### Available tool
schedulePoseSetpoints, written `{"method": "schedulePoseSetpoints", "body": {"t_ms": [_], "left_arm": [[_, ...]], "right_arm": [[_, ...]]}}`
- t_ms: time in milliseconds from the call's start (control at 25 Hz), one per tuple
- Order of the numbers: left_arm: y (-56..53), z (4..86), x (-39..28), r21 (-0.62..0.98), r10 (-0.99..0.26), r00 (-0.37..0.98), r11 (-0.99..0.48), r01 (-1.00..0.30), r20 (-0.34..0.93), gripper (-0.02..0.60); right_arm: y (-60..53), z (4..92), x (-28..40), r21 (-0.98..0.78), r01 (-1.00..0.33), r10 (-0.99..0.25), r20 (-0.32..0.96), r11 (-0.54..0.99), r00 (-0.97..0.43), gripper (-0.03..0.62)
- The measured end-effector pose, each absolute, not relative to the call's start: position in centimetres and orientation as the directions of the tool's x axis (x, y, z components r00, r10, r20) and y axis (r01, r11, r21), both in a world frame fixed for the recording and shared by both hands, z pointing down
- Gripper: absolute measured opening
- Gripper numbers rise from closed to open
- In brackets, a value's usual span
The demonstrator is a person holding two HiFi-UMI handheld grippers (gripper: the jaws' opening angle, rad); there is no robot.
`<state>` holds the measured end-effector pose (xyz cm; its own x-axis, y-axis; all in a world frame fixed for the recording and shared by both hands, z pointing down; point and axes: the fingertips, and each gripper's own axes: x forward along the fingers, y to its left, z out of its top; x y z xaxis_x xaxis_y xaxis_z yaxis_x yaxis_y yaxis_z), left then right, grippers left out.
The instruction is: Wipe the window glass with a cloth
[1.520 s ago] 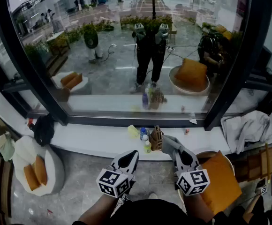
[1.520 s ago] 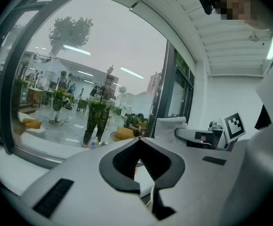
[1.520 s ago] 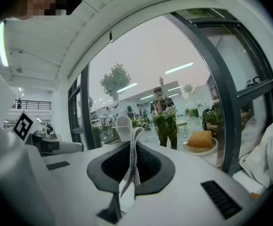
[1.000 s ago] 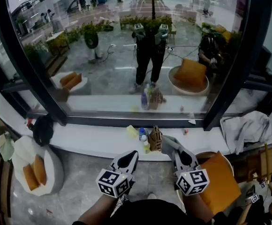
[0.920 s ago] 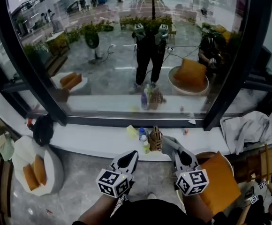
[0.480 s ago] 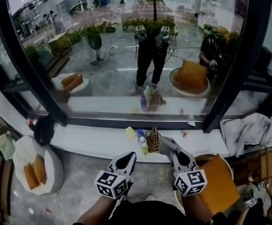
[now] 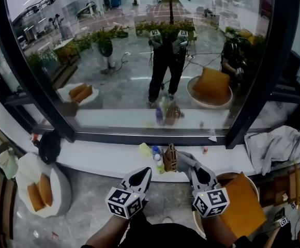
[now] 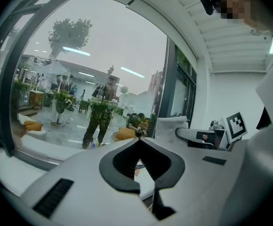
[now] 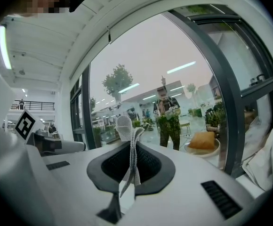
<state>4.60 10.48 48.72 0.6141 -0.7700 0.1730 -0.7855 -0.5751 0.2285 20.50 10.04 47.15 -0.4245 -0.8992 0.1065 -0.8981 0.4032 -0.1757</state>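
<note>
A white knitted cloth is clamped between the closed right tongs at lower centre and stands upright above them. The window glass is seen beyond, bounded by a dark frame at the right.

No words, numbers or brand names can be read. The marker cube on the left gripper and its twin on the right gripper carry only black-and-white square patterns. The labels on the bottles at lower centre are too small to make out.
</note>
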Motion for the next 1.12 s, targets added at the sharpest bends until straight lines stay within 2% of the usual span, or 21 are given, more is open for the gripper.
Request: {"method": "schedulePoseSetpoints", "body": {"t_ms": [520,1120], "left_arm": [[2.6,48.3,1.3,0.218,-0.718,0.677,-0.643,-0.734,0.160,0.008],[-7.9,47.2,-9.5,0.236,-0.693,0.713,-0.678,-0.696,0.110,0.008]], "right_arm": [[2.9,45.6,16.5,-0.146,-0.925,-0.927,0.080,0.352,-0.365,0.037],[-9.0,40.4,6.4,-0.078,-0.957,-0.960,-0.010,0.281,-0.281,0.035]]}}
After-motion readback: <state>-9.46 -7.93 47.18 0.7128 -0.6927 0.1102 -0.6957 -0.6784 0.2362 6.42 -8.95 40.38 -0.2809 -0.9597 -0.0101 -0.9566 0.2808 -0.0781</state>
